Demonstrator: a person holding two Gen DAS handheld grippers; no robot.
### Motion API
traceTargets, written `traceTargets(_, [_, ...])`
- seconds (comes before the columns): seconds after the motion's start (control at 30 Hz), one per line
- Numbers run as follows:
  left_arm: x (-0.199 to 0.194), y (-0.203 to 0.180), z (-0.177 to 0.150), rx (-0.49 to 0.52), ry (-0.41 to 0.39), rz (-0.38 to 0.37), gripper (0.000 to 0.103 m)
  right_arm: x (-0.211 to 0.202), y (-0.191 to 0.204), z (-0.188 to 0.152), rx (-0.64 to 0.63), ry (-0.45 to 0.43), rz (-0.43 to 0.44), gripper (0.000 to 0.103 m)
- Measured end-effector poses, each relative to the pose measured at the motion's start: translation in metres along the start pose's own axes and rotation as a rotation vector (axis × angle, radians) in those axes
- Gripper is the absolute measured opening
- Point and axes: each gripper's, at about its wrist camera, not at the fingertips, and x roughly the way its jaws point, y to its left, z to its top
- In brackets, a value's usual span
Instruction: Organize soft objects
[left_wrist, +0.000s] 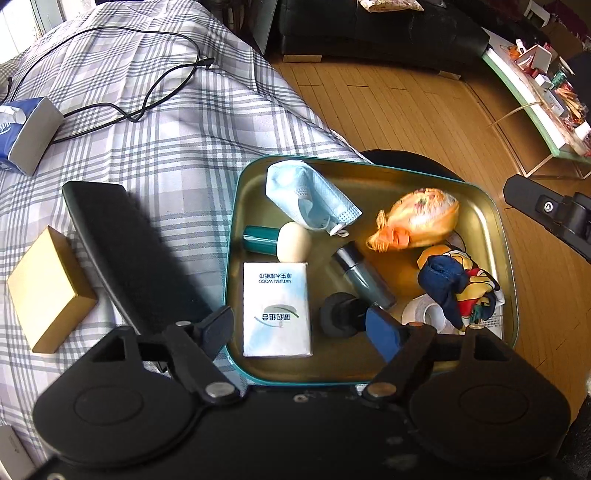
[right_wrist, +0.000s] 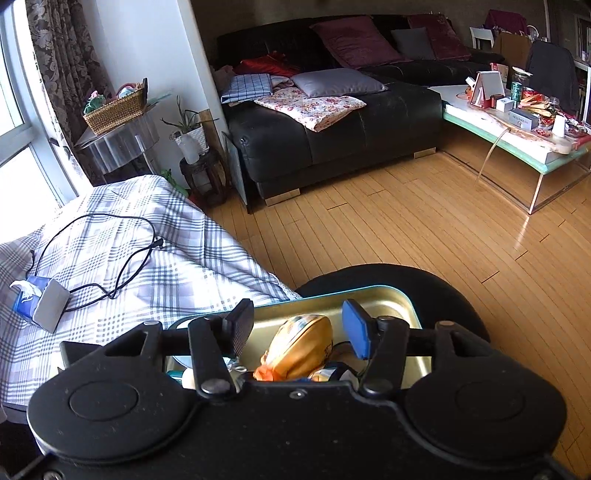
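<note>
Left gripper (left_wrist: 301, 334): jaws wide apart, empty, above near edge of tin tray (left_wrist: 495, 206). Right gripper (right_wrist: 297, 330): jaws also apart, empty, hovers over orange pouch (right_wrist: 301, 349) in tray.

Soft things all in tray: pouch, face mask (left_wrist: 310, 195), crumpled scarf (left_wrist: 458, 286), tissue pack (left_wrist: 275, 308).

Risk: tray is crowded; closing fingers may catch small bottle (left_wrist: 364, 277) beside pouch, or drag mask by its loop. Slippery pouch could slip out.

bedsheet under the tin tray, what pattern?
Grey-and-white plaid on the bedsheet, beside the tin tray. Clearest in the left wrist view.
</note>
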Motion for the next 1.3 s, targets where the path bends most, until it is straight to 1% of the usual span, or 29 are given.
traceTargets(0.1, [-0.003,0.003,-0.003,-0.002,-0.007,0.007,0.078,-0.003,0.000,-0.002,0.001,0.008,-0.006,0.053])
traceTargets(0.27, [-0.012,0.010,-0.011,-0.015,-0.019,0.015,0.079,-0.012,0.000,-0.009,-0.008,0.004,-0.041,0.053])
traceTargets(0.5, [-0.033,0.018,-0.027,-0.021,-0.055,0.035,0.081,-0.028,0.007,-0.020,-0.048,-0.010,-0.114,0.053])
traceTargets(0.8, [-0.058,0.029,-0.051,-0.035,-0.099,0.053,0.083,-0.045,0.015,-0.032,-0.074,0.011,-0.149,0.053])
traceTargets(0.9, [-0.067,0.033,-0.056,-0.045,-0.114,0.058,0.085,-0.049,0.019,-0.034,-0.075,0.011,-0.165,0.053])
traceTargets(1.03, [-0.076,0.037,-0.061,-0.059,-0.135,0.069,0.089,-0.054,0.024,-0.037,-0.086,0.011,-0.181,0.053])
traceTargets(1.3, [-0.090,0.042,-0.068,-0.077,-0.170,0.075,0.094,-0.060,0.034,-0.042,-0.110,0.022,-0.211,0.053])
